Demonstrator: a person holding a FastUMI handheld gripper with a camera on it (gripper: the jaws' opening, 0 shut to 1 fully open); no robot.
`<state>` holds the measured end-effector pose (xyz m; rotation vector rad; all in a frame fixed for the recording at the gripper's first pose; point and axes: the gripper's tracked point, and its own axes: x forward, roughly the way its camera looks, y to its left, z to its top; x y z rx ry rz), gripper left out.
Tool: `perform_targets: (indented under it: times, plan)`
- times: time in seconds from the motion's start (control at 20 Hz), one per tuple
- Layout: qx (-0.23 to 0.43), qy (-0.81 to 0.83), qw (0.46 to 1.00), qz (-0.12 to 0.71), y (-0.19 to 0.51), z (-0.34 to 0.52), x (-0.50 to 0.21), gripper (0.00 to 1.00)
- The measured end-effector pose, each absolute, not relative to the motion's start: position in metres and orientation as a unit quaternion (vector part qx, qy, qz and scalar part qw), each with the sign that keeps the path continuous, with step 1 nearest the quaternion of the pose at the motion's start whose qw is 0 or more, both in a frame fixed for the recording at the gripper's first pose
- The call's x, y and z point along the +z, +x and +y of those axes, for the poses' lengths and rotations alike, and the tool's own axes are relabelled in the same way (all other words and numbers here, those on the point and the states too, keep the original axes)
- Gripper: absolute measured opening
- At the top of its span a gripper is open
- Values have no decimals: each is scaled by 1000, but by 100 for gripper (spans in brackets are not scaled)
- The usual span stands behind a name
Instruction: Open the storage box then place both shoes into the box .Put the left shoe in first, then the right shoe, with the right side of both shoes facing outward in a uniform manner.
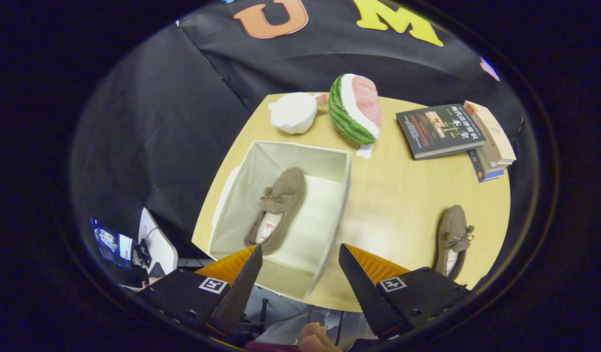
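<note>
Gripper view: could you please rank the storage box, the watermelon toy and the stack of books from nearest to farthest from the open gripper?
From the gripper, fingers apart and empty:
1. Storage box, just ahead, its near wall between the fingers.
2. Watermelon toy, beyond the box's far corner.
3. Stack of books, at the table's far right corner.

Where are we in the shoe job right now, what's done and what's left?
Done: the storage box stands open with one shoe in the box. In hand: nothing; the gripper is open, its fingers over the box's near edge. Left: the second shoe lies on the table beside the box, to be picked up and placed in.
</note>
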<state>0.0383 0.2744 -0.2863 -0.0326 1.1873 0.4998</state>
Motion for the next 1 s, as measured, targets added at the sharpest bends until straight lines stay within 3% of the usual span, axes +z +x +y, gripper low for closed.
perform_targets:
  times: [0.5, 1.0]
  plan:
    - [109, 34, 804, 583, 73, 43, -347, 96]
    - [21, -104, 799, 592, 99, -85, -447, 97]
